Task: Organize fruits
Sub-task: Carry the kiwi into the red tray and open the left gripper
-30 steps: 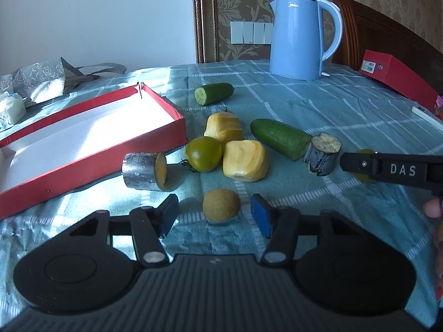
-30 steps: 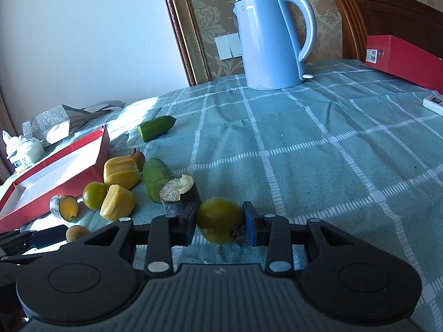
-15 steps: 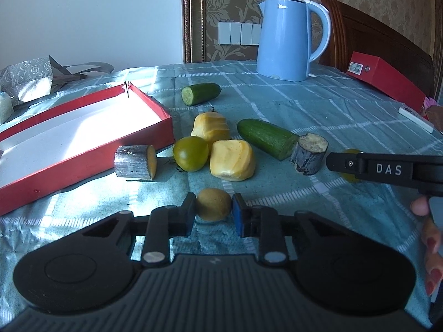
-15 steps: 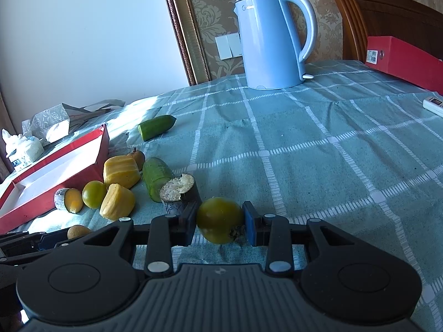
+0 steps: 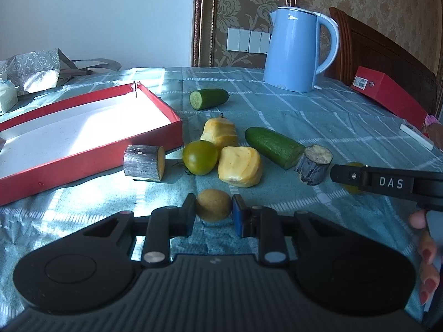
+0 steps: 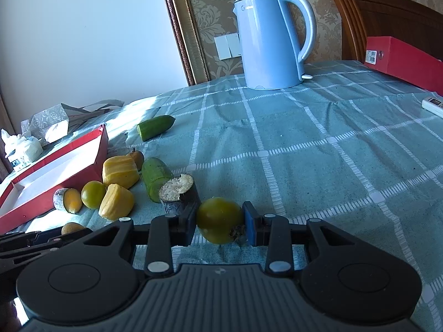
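Red tray (image 5: pixel 155 141) lies up-left of your left gripper (image 5: pixel 213 212) — jaws closed on the small brown fruit (image 5: pixel 213 204) (low over the counter); your right gripper (image 6: pixel 220 221) clamps a green tomato (image 6: pixel 219 219), farther off.

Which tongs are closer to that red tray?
Left. The left tongs, shut on a small brown fruit, sit just off the tray; the right tongs lie farther away, past the cucumber.

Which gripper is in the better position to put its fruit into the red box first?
Left. The left gripper grips the small brown fruit near the red box; the right gripper, gripping a green tomato, is farther away.
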The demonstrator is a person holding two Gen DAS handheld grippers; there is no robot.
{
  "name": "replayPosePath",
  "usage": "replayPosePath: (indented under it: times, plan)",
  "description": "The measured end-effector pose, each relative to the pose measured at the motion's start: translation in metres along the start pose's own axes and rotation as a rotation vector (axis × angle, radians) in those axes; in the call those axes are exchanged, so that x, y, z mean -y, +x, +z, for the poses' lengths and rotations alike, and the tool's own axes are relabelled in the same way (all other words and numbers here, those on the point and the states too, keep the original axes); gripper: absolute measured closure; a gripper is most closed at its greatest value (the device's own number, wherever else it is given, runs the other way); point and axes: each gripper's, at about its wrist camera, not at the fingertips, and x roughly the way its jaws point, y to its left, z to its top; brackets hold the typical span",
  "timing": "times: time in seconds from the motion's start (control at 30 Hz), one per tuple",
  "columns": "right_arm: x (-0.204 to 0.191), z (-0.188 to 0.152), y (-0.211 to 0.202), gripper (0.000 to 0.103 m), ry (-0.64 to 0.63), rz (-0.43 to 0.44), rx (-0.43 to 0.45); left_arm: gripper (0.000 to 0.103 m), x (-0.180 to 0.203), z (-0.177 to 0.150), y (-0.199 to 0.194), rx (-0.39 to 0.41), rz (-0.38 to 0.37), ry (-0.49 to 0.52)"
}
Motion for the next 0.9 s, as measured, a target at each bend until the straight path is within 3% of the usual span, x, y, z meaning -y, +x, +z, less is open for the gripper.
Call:
replayPosePath:
  times: [0.33, 0.5, 0.9]
  plan:
    - [0.006, 0.0, -0.004, 0.069, 0.033, -0.012, 0.026, 0.078, -0.002, 0.0, -0.02, 0.132, 0.008, 0.002]
    - [0.007, 0.0, -0.004, 0.069, 0.042, -0.017, 0.032, 0.078, -0.01, 0.002, -0.023, 0.144, 0.005, -0.016]
    - [0.007, 0.0, -0.003, 0.069, 0.043, -0.02, 0.028, 0.078, -0.062, 0.02, -0.029, 0.205, 0.106, -0.068]
